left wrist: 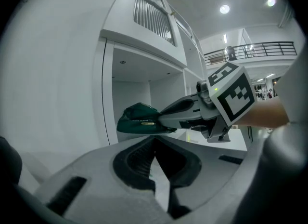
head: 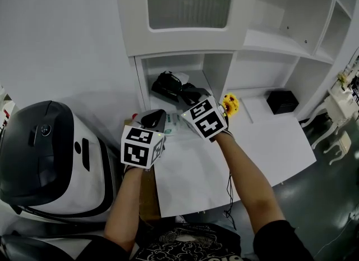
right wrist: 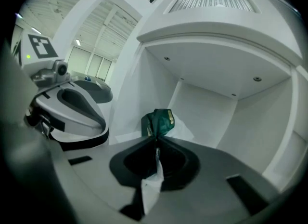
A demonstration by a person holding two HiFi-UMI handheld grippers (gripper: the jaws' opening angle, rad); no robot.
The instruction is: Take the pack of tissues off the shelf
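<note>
The dark green pack of tissues [head: 164,86] [left wrist: 137,119] [right wrist: 158,122] is at the mouth of the low shelf compartment [head: 168,63]. My right gripper [head: 182,92] [right wrist: 156,142] is shut on the pack's near end, and a strip of pale wrapper shows between its jaws. In the left gripper view the right gripper [left wrist: 166,122] reaches in from the right with the pack at its tip. I cannot tell whether the pack rests on the shelf floor. My left gripper [head: 157,117] [left wrist: 154,140] waits lower left over the table edge, shut, with nothing seen in it.
A white machine with a black top [head: 50,159] stands close on the left. The white table [head: 241,159] carries a pale packet [head: 175,124], a yellow flower [head: 230,104] and a black box [head: 282,101]. A cabinet door [head: 188,1] hangs above the compartment.
</note>
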